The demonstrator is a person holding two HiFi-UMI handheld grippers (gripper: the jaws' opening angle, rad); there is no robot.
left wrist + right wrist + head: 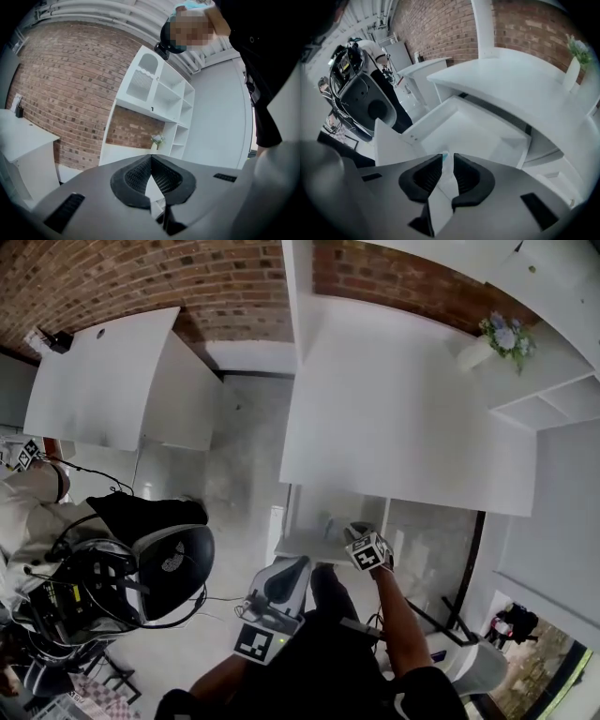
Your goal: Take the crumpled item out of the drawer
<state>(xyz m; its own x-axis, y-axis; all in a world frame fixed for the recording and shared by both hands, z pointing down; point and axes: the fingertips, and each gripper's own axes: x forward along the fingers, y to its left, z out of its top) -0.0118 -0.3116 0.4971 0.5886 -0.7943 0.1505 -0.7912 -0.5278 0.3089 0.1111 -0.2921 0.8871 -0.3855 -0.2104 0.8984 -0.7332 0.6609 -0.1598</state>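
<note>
A white drawer point(483, 133) stands pulled out from under the white desk point(520, 84). In it lies a small crumpled bluish item point(445, 158), seen just beyond the tips of my right gripper point(447, 155). The jaws stand a little apart above the drawer's near edge, with a narrow gap and nothing pressed between the pads. In the head view the right gripper point(359, 532) hangs over the drawer point(302, 546) and the bluish item point(328, 521). My left gripper point(286, 577) is held lower and closer to me, away from the drawer. It point(151, 158) is shut on nothing and points toward the shelves.
A vase of flowers point(502, 338) stands at the desk's far right by white shelves point(553, 399). A second white desk point(103, 381) is at the left. A black chair point(178, 563) with cabled gear stands left of the drawer. A brick wall point(169, 277) runs behind.
</note>
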